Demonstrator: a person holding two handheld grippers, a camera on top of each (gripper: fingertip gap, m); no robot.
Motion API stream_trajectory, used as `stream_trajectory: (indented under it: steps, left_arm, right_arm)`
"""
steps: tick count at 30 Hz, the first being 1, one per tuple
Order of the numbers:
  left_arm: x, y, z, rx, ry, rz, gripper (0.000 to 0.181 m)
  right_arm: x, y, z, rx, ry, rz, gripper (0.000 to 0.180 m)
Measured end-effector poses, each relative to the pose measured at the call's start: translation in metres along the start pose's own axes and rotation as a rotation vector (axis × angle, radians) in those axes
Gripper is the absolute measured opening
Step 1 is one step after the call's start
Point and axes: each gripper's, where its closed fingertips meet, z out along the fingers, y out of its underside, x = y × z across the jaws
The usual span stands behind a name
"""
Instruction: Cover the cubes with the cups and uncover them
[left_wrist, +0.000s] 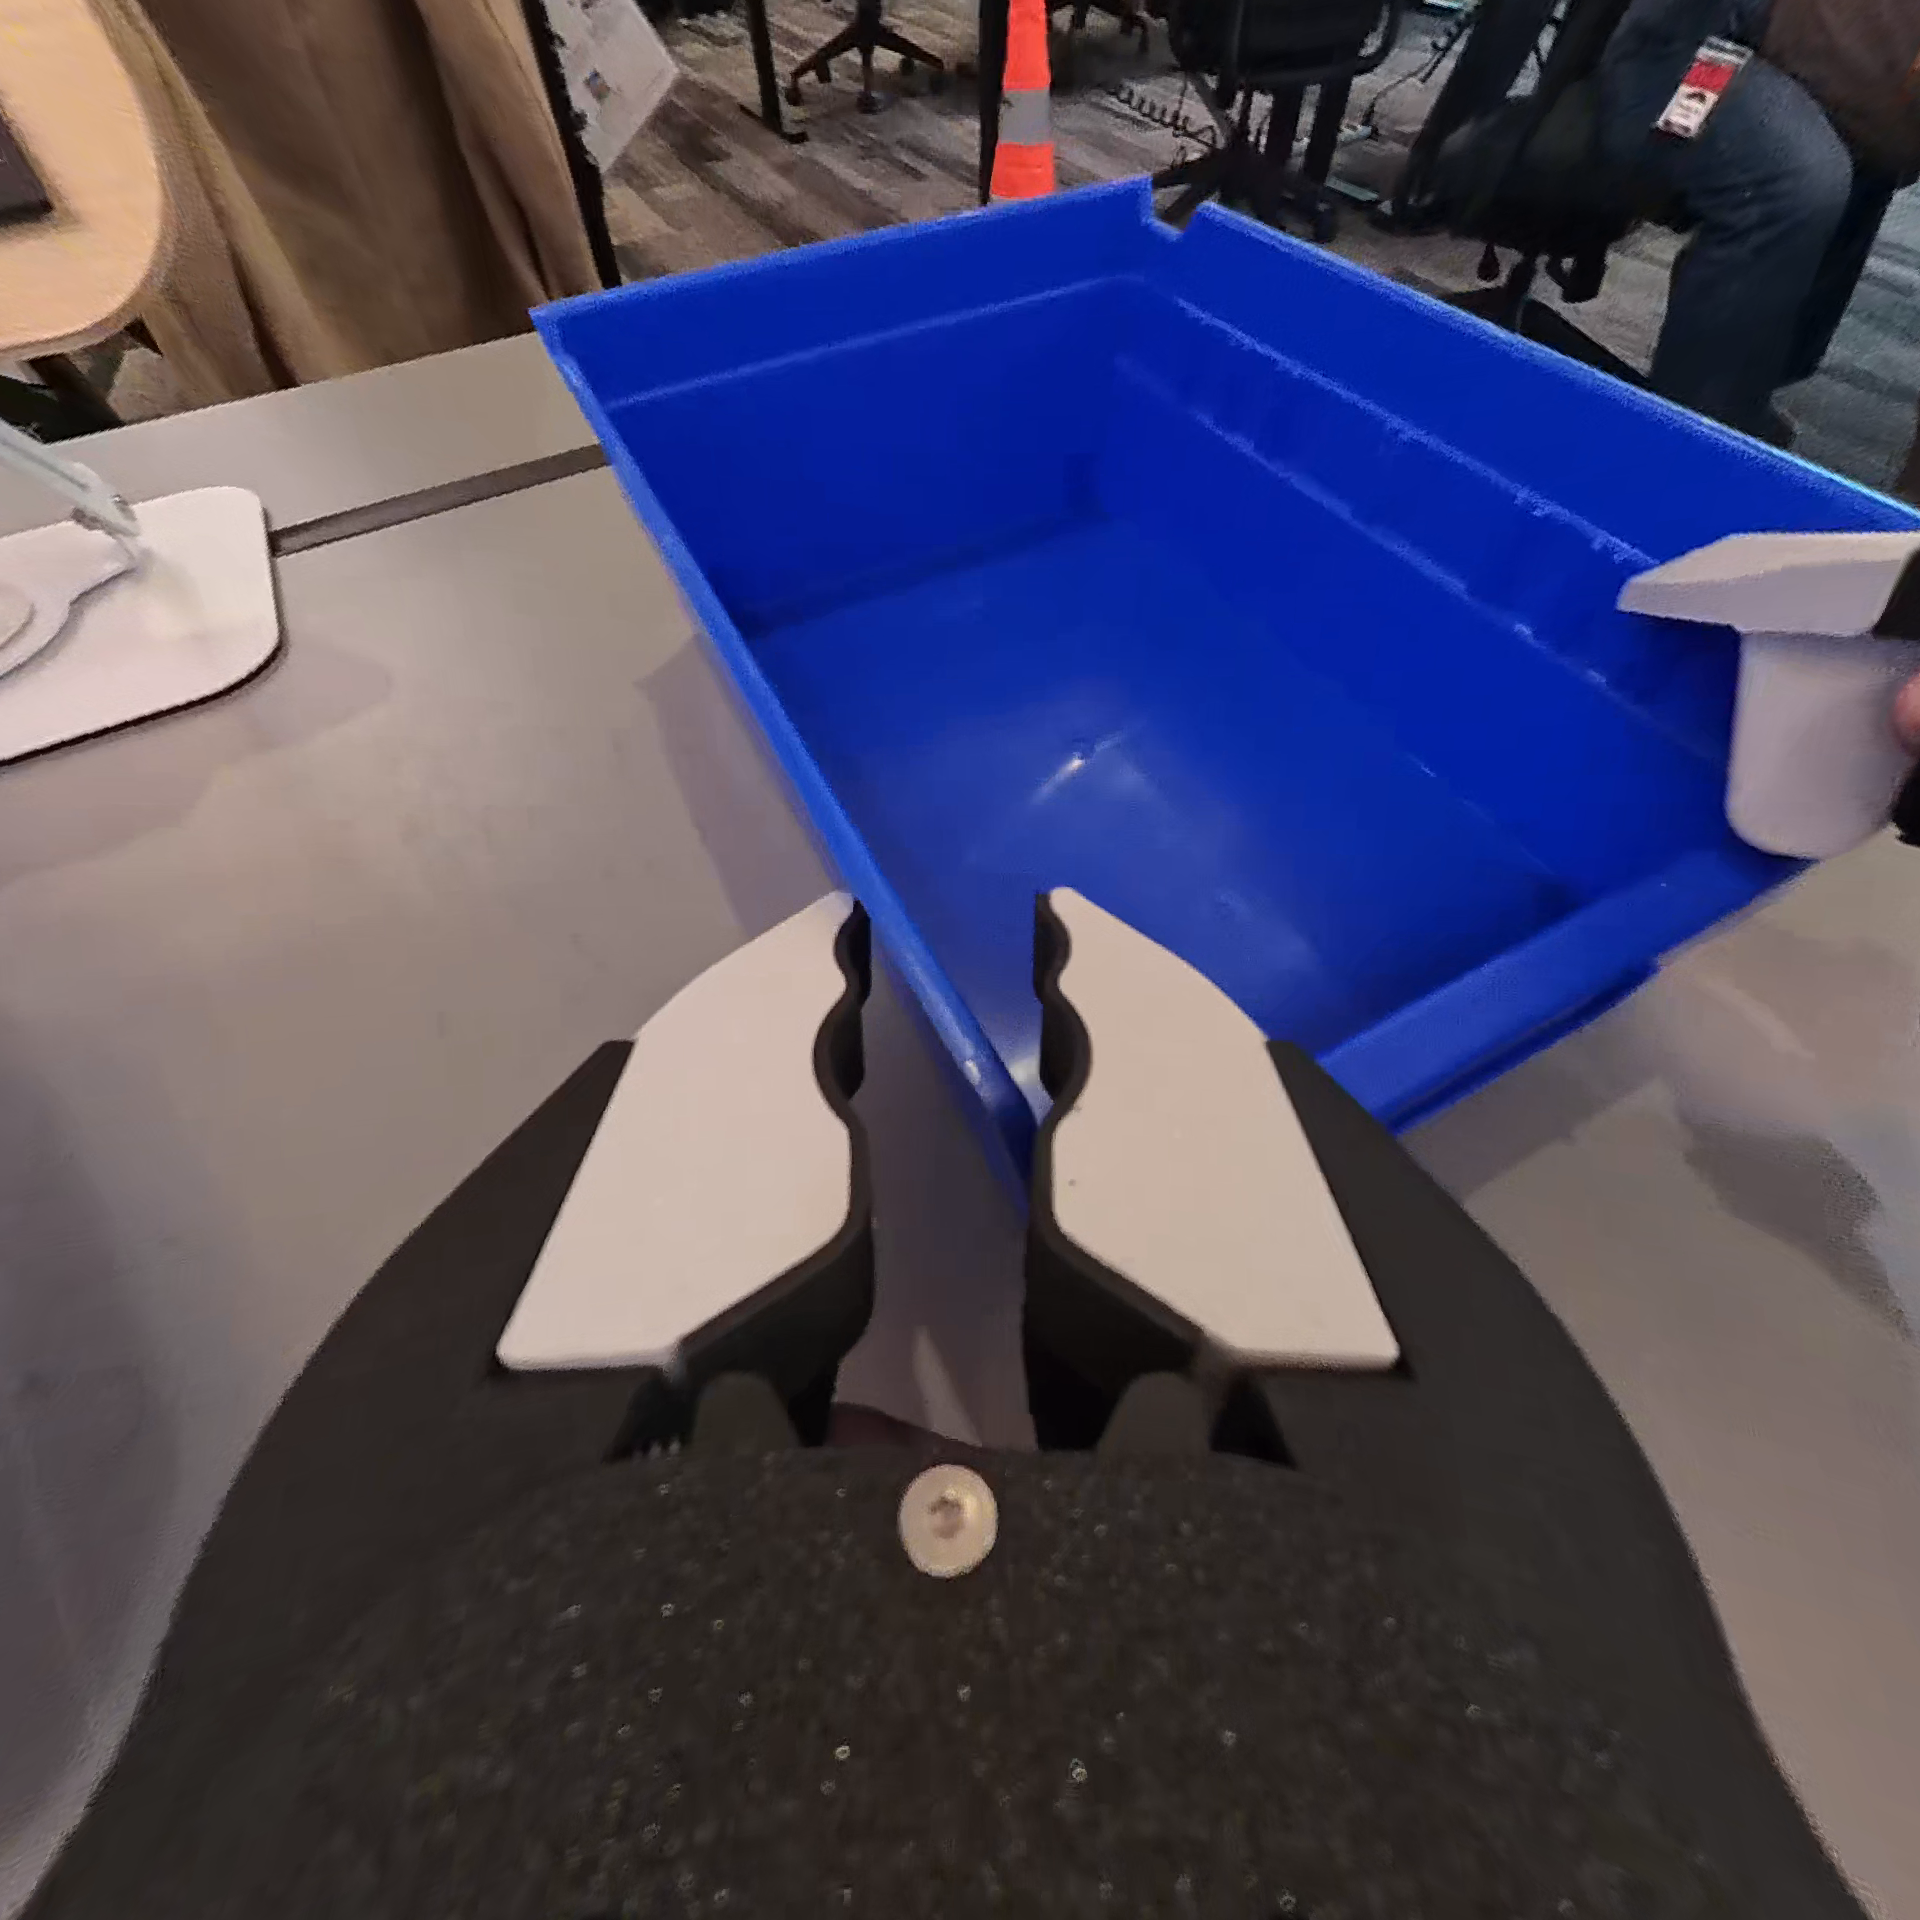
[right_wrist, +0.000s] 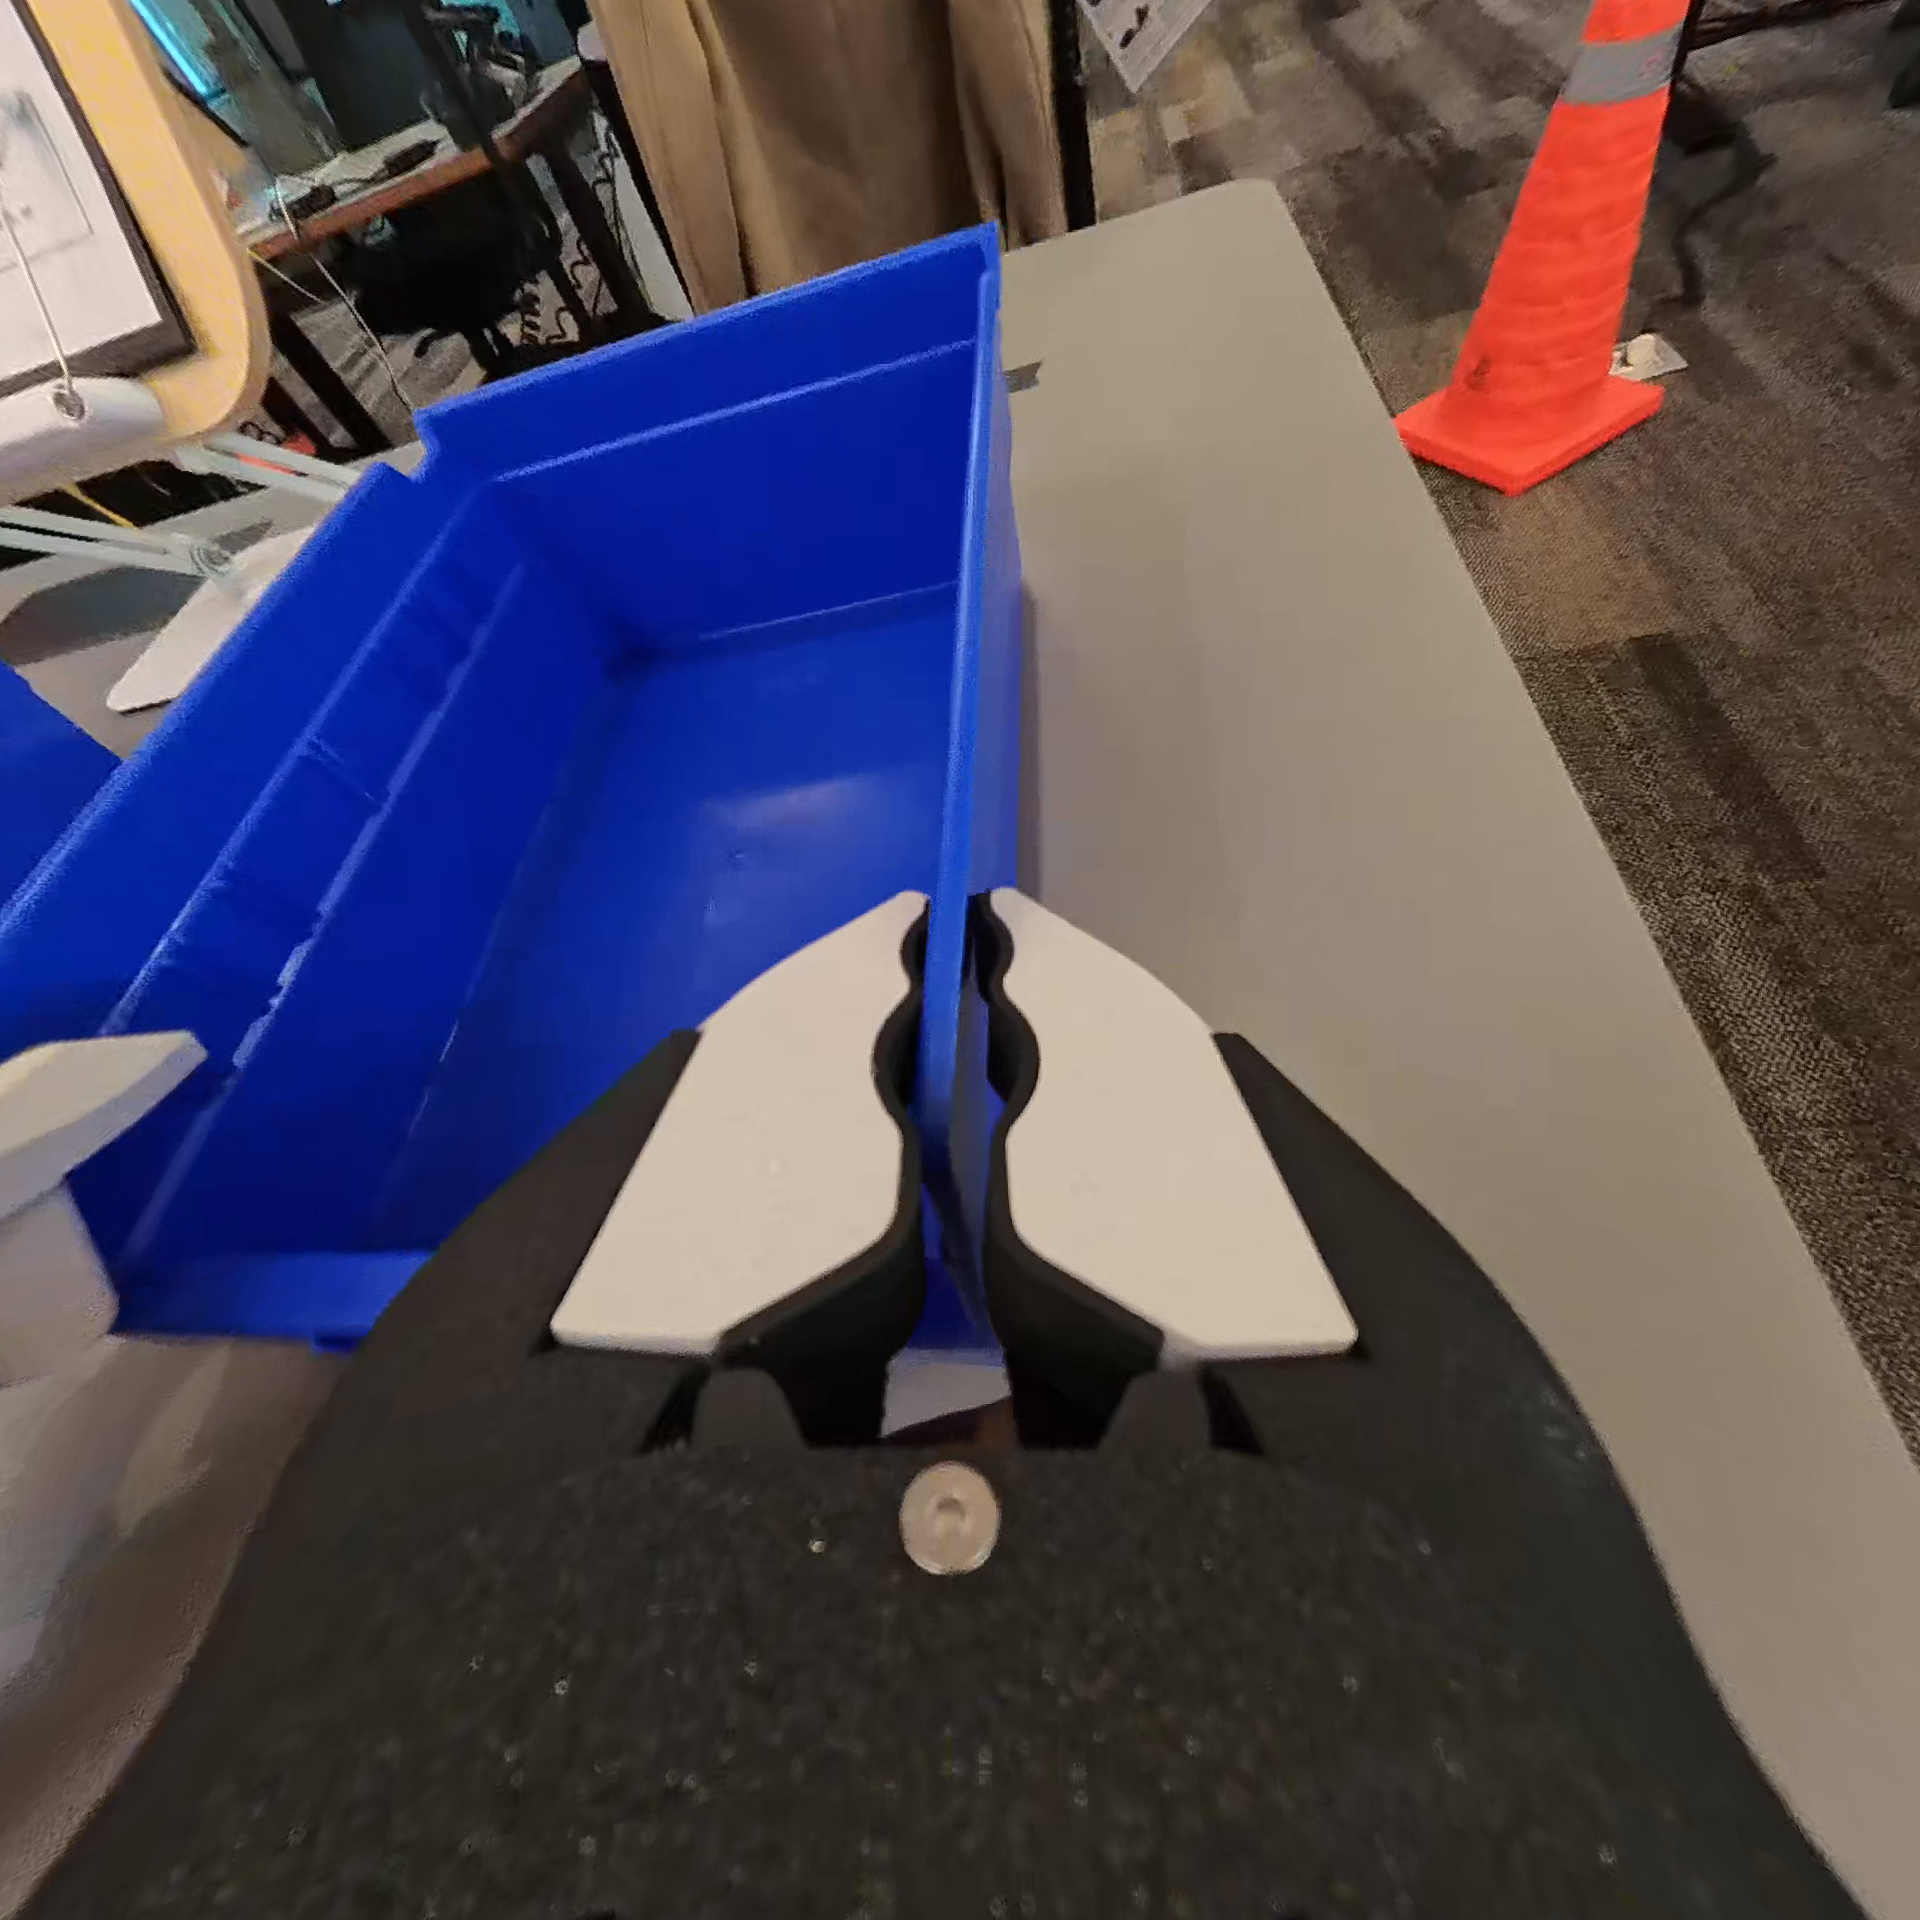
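No cups or cubes are in view. An empty blue bin (left_wrist: 831, 343) stands on the grey table (left_wrist: 416, 883). My left gripper (left_wrist: 945, 909) is open and straddles the bin's left wall near its front corner, one finger outside and one inside. My right gripper (right_wrist: 954, 904) is shut on the bin's right wall (right_wrist: 971, 623), which runs between its fingers. The right gripper's fingers also show at the right edge of the left wrist view (left_wrist: 1766, 603). The left gripper's finger shows at the left edge of the right wrist view (right_wrist: 83, 1081).
A second blue bin (right_wrist: 42, 790) is just left of the first. A white stand base (left_wrist: 135, 613) sits at the table's left. The table edge (right_wrist: 1558, 831) runs along the right, with carpet and an orange cone (right_wrist: 1558, 260) beyond. A seated person (left_wrist: 1714, 208) is behind.
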Motion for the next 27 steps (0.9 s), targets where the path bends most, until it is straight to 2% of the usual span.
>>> stream_trajectory:
  steps: [4,7,9,13,15,17,18,20,22,24,27]
  left_arm:
    - [-0.007,-0.005,-0.021,0.016,0.051,-0.020,0.044]
    - [-0.028,-0.017,-0.065,0.058,0.108,-0.015,0.051]
    - [-0.055,-0.023,-0.104,0.096,0.110,-0.005,0.052]
    - [-0.141,-0.017,-0.185,0.168,-0.034,0.028,0.053]
    - [-0.199,-0.003,-0.217,0.183,-0.177,0.030,0.053]
    - [-0.257,0.018,-0.239,0.167,-0.325,0.034,0.051]
    - [-0.283,0.032,-0.244,0.134,-0.383,0.021,0.053]
    - [-0.312,0.062,-0.241,0.051,-0.388,-0.066,0.060]
    - [-0.319,0.088,-0.228,-0.016,-0.328,-0.165,0.065]
    - [-0.326,0.101,-0.218,-0.036,-0.341,-0.198,0.068]
    - [-0.331,0.111,-0.202,-0.069,-0.368,-0.177,0.063]
  right_arm:
    - [-0.004,-0.006,-0.012,0.062,0.016,0.002,0.036]
    - [-0.009,-0.017,-0.039,0.142,0.105,-0.058,0.040]
    - [-0.036,-0.028,-0.060,0.222,0.090,-0.080,0.040]
    - [-0.149,-0.034,-0.087,0.342,-0.126,-0.153,0.040]
    - [-0.224,-0.018,-0.087,0.331,-0.294,-0.192,0.039]
    - [-0.304,0.015,-0.079,0.243,-0.505,-0.209,0.039]
    - [-0.335,0.036,-0.070,0.174,-0.567,-0.221,0.039]
    - [-0.369,0.065,-0.043,0.076,-0.546,-0.241,0.045]
    - [-0.382,0.079,-0.018,0.042,-0.469,-0.265,0.051]
    - [-0.384,0.082,0.006,0.046,-0.376,-0.274,0.055]
    - [-0.402,0.095,0.034,-0.039,-0.409,-0.232,0.051]
